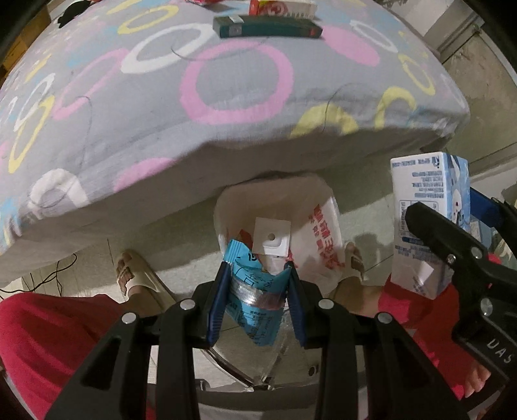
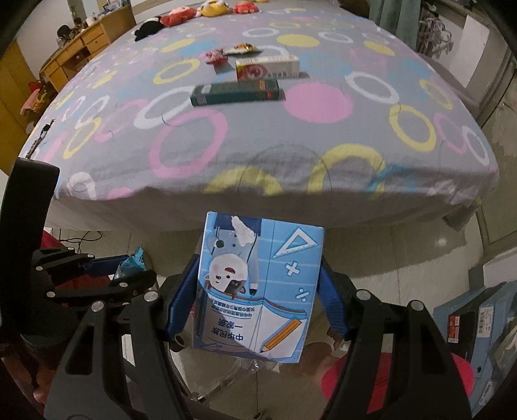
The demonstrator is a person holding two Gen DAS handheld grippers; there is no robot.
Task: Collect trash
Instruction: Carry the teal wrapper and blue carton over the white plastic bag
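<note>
My left gripper (image 1: 258, 274) is shut on a blue snack wrapper (image 1: 255, 294) and holds it over a white plastic bag (image 1: 320, 226) on the floor in front of the bed. A white card with a hole (image 1: 271, 237) sticks up in the bag's mouth. My right gripper (image 2: 258, 274) is shut on a blue and white milk carton (image 2: 258, 287); it shows at the right of the left wrist view (image 1: 426, 219). On the bed lie a dark green box (image 2: 236, 92), a red and white box (image 2: 266, 67) and small wrappers (image 2: 232, 51).
The bed (image 2: 290, 155) with a grey ring-patterned sheet fills the upper half. The person's sandalled feet (image 1: 135, 278) and red clothing (image 1: 48, 339) are below. Plush toys (image 2: 194, 11) lie at the far end of the bed. A wooden desk (image 2: 84, 45) is at left, a blue box (image 2: 478, 326) at right.
</note>
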